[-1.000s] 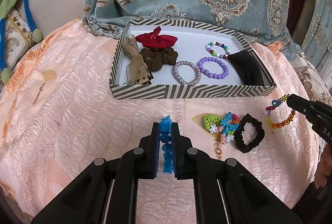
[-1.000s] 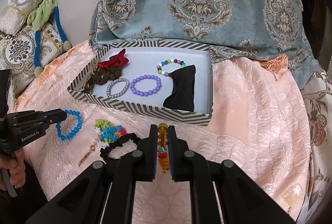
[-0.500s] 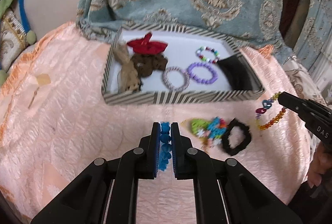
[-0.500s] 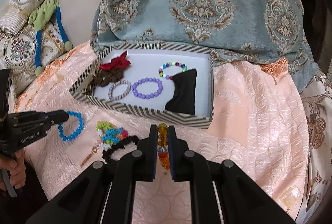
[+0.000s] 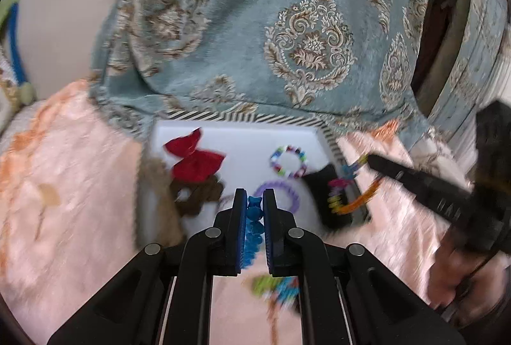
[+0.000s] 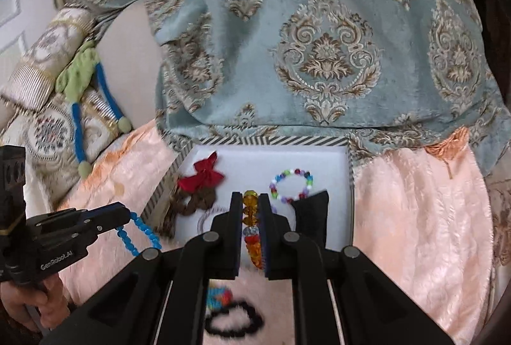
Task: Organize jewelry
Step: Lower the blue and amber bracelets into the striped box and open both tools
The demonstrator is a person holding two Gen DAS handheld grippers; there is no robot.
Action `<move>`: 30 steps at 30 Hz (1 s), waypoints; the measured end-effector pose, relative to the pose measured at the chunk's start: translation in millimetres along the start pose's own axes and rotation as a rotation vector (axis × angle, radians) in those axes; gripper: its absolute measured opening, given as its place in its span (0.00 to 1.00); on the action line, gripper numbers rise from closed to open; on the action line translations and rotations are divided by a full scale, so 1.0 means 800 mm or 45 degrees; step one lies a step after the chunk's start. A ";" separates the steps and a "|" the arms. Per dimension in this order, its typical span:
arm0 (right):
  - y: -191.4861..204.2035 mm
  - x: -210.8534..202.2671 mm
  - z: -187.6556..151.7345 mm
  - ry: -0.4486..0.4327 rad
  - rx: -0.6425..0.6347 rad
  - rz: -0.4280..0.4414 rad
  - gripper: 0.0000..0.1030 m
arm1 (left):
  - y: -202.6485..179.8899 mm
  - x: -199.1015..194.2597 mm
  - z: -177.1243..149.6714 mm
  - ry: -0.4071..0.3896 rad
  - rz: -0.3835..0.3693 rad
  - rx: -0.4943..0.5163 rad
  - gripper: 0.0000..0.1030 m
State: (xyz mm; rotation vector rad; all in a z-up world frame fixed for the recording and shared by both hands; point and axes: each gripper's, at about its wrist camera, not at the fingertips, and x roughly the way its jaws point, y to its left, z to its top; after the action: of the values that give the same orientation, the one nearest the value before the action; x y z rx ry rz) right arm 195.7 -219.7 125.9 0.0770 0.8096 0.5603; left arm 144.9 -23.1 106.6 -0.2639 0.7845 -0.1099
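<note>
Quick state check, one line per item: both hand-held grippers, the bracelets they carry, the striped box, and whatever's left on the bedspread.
Left hand-held gripper: shut on blue bead bracelet.
Right hand-held gripper: shut on amber bead bracelet.
Striped box: open, no lid, holding several pieces.
Black scrunchie: loose on the bedspread, outside the box.
Colourful bead piece: loose beside the scrunchie, blurred.
</note>
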 end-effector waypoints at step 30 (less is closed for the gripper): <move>-0.051 0.169 -0.031 0.291 0.176 -0.039 0.09 | 0.042 0.198 0.038 0.201 0.195 -0.087 0.08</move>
State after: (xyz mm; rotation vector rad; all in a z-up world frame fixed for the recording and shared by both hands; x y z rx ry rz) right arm 271.4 -190.4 8.0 0.1287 1.0701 0.4895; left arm 277.6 -15.6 9.9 -0.2613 0.9639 0.0411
